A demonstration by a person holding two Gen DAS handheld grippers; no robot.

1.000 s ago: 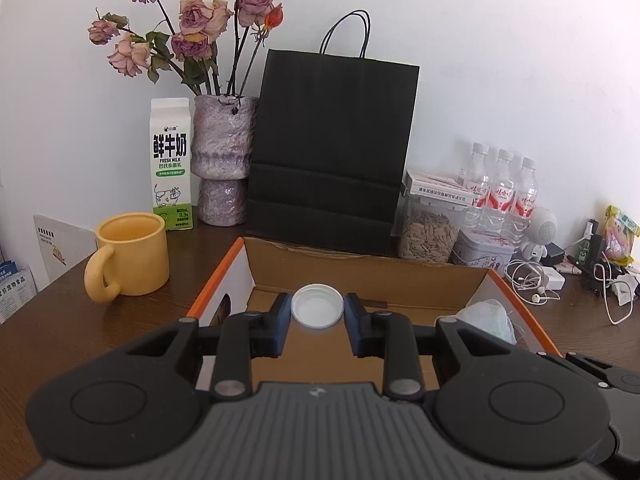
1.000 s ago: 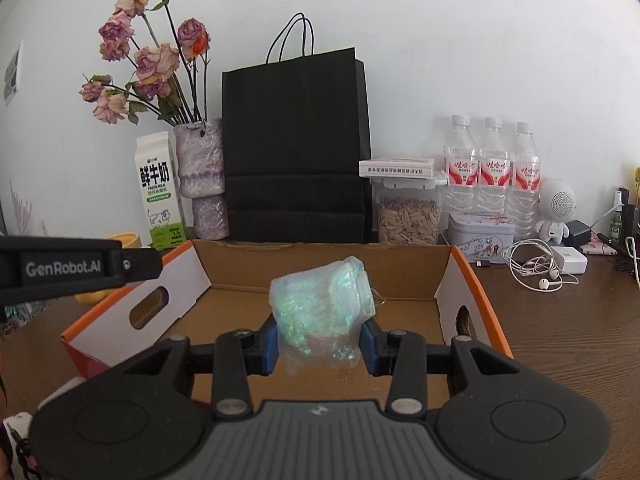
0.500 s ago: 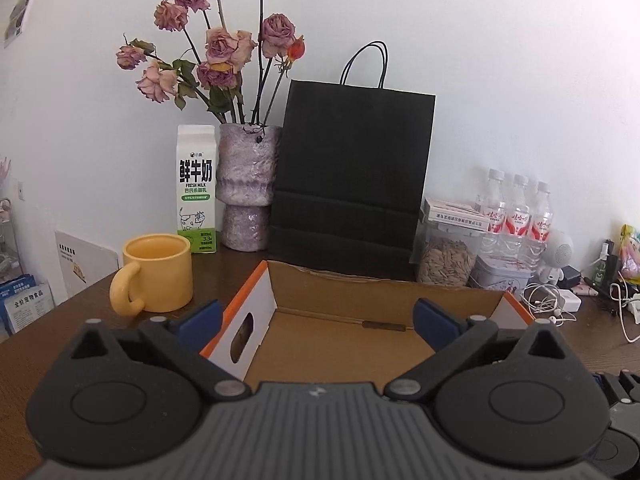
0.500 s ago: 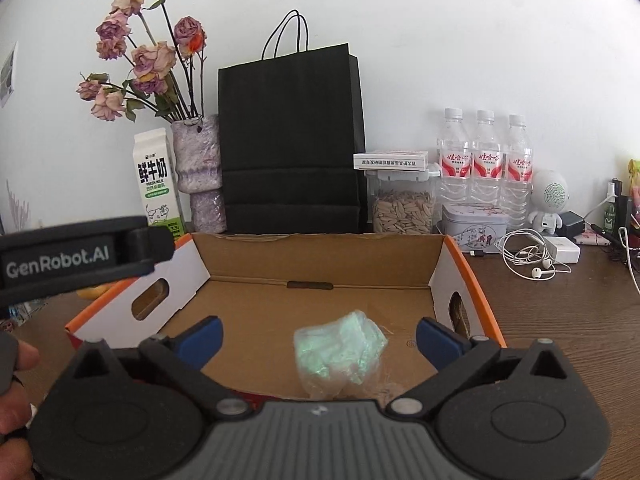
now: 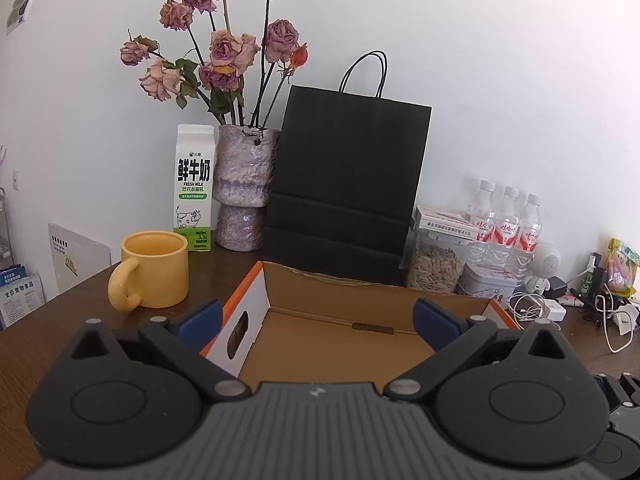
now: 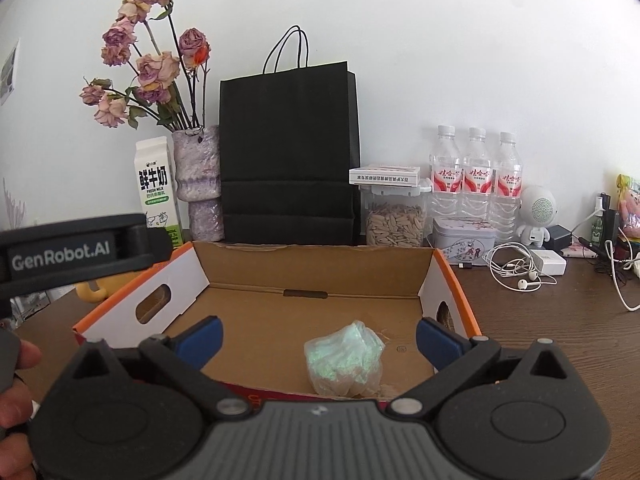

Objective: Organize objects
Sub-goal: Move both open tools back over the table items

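An open cardboard box (image 6: 304, 308) with orange-edged white sides sits on the brown table; it also shows in the left wrist view (image 5: 332, 332). A crumpled iridescent plastic bag (image 6: 344, 360) lies on the box floor near its front right. My right gripper (image 6: 318, 338) is open and empty above the box's front edge. My left gripper (image 5: 318, 320) is open and empty over the box's near left side. The white lid that the left gripper held earlier is out of sight.
A yellow mug (image 5: 154, 270) stands left of the box. Behind it are a milk carton (image 5: 194, 188), a vase of dried roses (image 5: 246, 188), a black paper bag (image 5: 344, 184), a seed jar (image 6: 396, 220), three water bottles (image 6: 476, 176) and earphones (image 6: 516, 268).
Both grippers opened. The left let go of the white lid, the right dropped the plastic bag into the box. Both have since drawn back and up a little.
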